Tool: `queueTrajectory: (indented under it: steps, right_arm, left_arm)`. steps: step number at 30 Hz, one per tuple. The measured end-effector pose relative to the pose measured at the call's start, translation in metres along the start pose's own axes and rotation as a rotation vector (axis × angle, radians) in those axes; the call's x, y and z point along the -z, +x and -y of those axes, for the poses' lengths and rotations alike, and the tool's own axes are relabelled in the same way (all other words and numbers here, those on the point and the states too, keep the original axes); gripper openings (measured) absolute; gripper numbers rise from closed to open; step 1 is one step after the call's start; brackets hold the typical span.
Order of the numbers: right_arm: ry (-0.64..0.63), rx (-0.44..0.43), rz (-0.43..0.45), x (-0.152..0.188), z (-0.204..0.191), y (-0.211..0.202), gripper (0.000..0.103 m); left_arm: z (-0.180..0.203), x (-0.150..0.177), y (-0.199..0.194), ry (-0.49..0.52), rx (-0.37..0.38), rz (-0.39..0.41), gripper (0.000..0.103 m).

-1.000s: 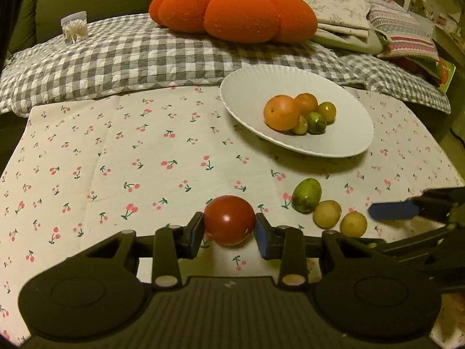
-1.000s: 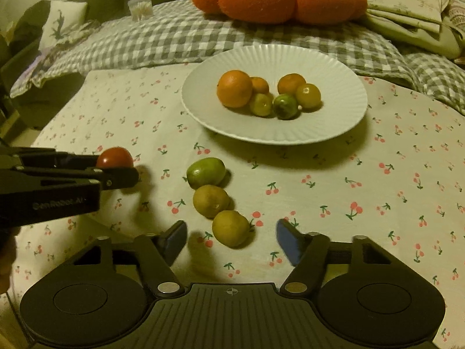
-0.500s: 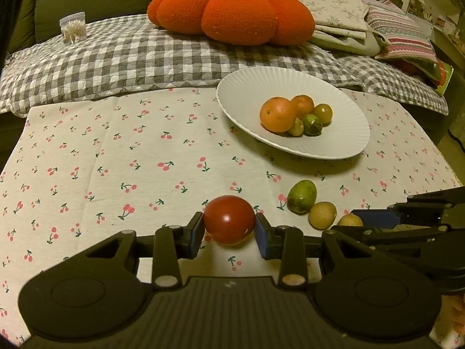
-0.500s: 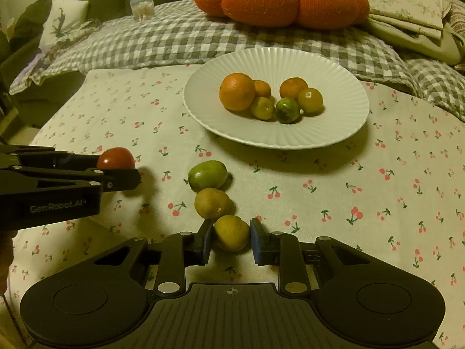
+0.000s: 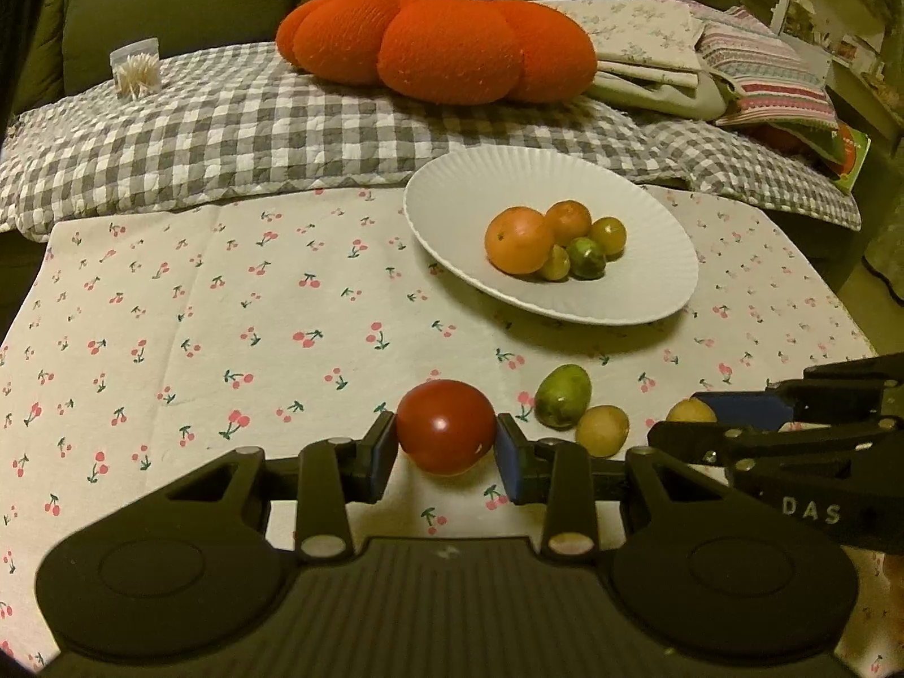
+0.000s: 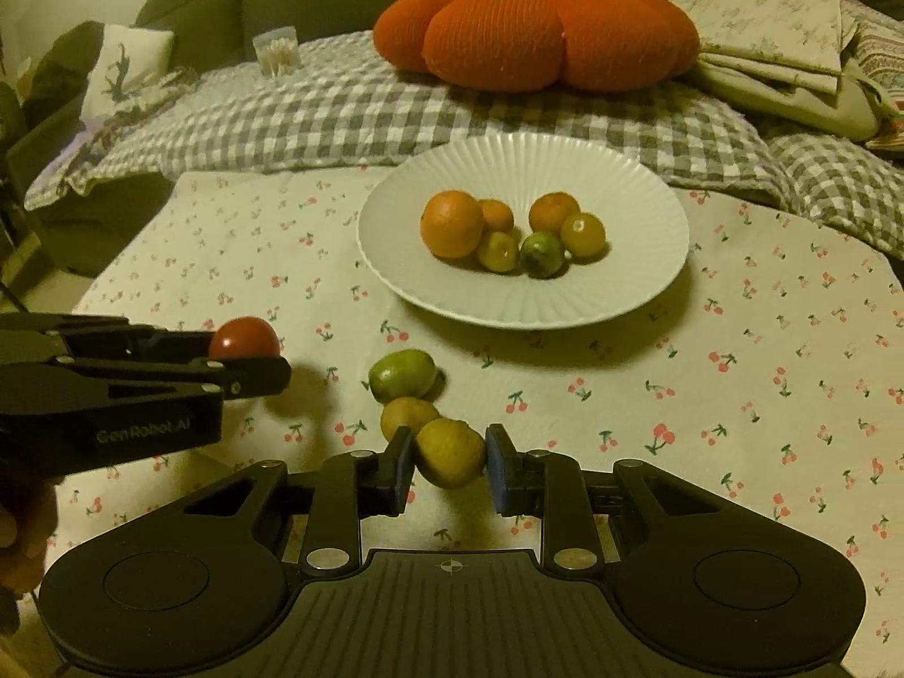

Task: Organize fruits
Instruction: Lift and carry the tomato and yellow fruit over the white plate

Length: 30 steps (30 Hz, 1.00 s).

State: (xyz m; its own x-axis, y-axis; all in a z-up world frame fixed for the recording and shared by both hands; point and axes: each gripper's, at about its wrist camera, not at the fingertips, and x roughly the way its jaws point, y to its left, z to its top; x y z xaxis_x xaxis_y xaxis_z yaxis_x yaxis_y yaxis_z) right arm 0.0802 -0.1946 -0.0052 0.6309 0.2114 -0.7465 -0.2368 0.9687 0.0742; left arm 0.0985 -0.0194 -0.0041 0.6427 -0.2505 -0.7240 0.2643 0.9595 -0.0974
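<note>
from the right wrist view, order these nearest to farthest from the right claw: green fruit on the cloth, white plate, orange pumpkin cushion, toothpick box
1. Green fruit, on the cherry-print cloth just ahead of the right claw, slightly left.
2. White plate, mid-table, ahead and a little right.
3. Orange pumpkin cushion and toothpick box, both back on the checked blanket, cushion centre, box left: too close to call.

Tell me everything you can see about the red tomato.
The red tomato is round, smooth and glossy, with a small highlight on its skin. It sits clamped between the blue-padded fingers of the left tool, held just above the cherry-print tablecloth, left of the loose green fruit and short of the white plate.
</note>
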Motion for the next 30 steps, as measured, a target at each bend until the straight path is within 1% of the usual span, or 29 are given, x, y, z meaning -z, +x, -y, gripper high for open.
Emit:
queueTrajectory:
  steps: [4,8,17,21,30]
  right_arm:
    - [0.009,-0.007,0.022,-0.003,0.003,-0.008,0.025]
    - [0.027,-0.006,0.047,-0.008,0.009,-0.013,0.025]
    - [0.079,0.004,0.102,-0.016,0.029,-0.022,0.025]
    - [0.105,0.015,0.120,-0.021,0.038,-0.023,0.025]
    - [0.149,0.035,0.159,-0.033,0.059,-0.016,0.025]
  left_arm:
    - [0.001,-0.002,-0.001,-0.001,0.007,0.008,0.035]
    - [0.004,-0.005,-0.002,0.007,0.022,0.034,0.035]
    - [0.014,-0.018,-0.002,0.040,0.093,0.124,0.035]
    - [0.022,-0.024,0.003,0.083,0.109,0.150,0.035]
    - [0.040,-0.037,0.025,0.142,0.124,0.162,0.035]
